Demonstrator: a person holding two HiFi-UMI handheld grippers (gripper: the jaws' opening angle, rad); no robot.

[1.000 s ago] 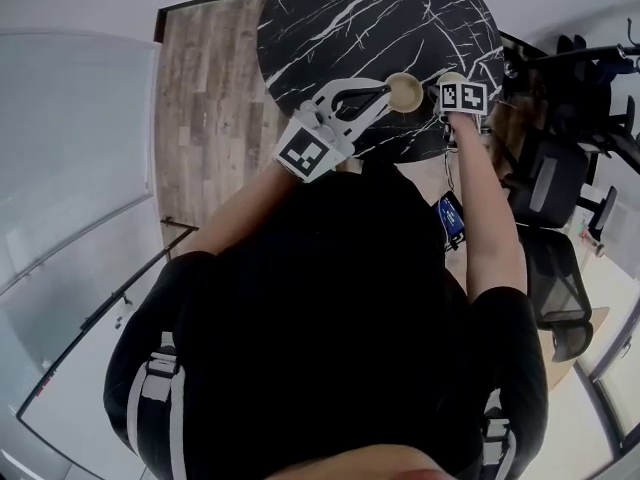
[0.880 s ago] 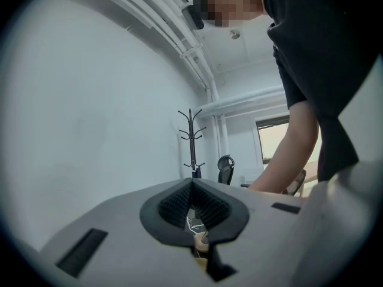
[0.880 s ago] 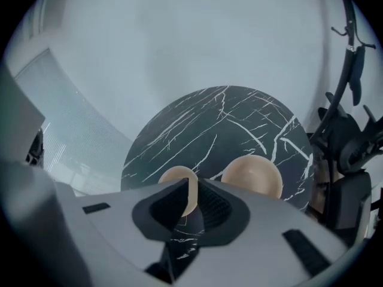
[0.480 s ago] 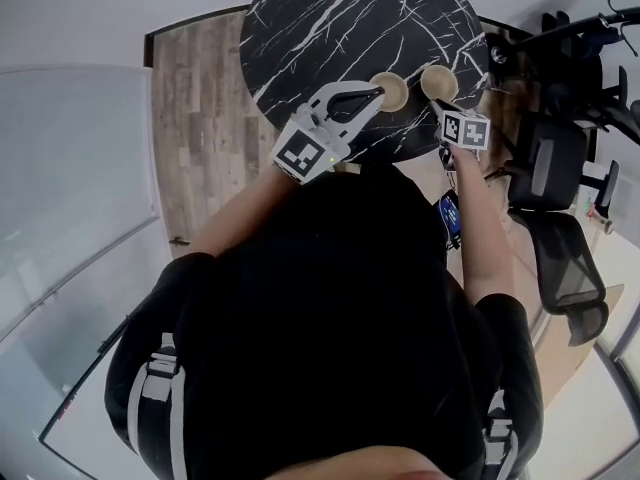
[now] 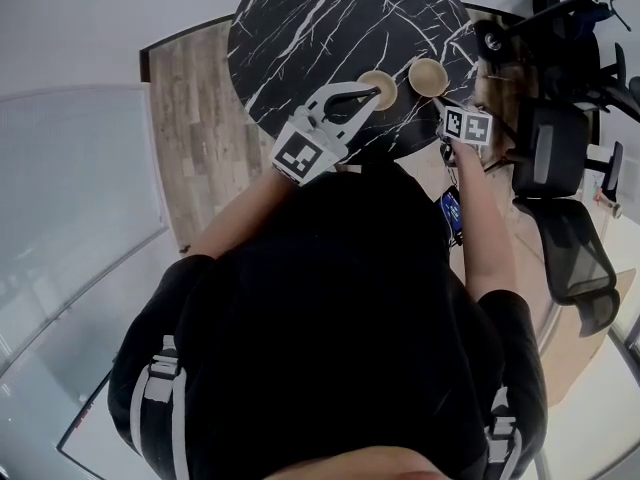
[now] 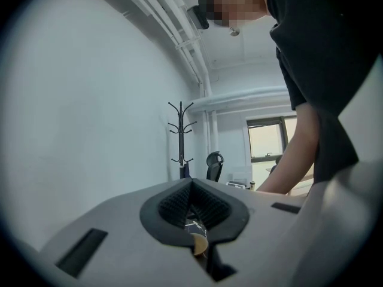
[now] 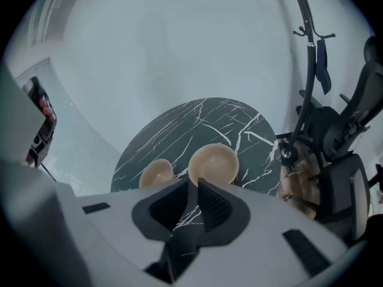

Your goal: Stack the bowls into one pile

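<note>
**Gripping one bowl in each gripper near the table's edge**

Standing beside the person, I see a round black marble table (image 5: pixel 330 28) with white veins, and two tan bowls above its near edge, toward the right side. The left bowl (image 5: pixel 377 89) and the right bowl (image 5: pixel 428 76) are just beside each other with a narrow strip of table showing between them. Both have the open side up, and neither is inside the other.

The left gripper (image 5: pixel 378 93) lies about level and reaches the left bowl from the person's side. In the left gripper view its jaws are almost together, and a small tan piece of that bowl (image 6: pixel 199 243) shows in the slit between the dark ribbed pads, so they seem to be closed on its rim.

The right gripper (image 5: pixel 442 100) points steeply down. In the right gripper view its jaws stand nearly together and pinch the near rim of the right bowl (image 7: pixel 213 163). The left bowl (image 7: pixel 157 173) shows to the left of it. I cannot tell whether the bowls rest on the marble or hang a little above it.

Black office chairs (image 5: pixel 565 258) stand to the right of the table, wooden floor (image 5: pixel 195 118) lies to its left, and a coat stand (image 6: pixel 181 137) is by the far wall.
</note>
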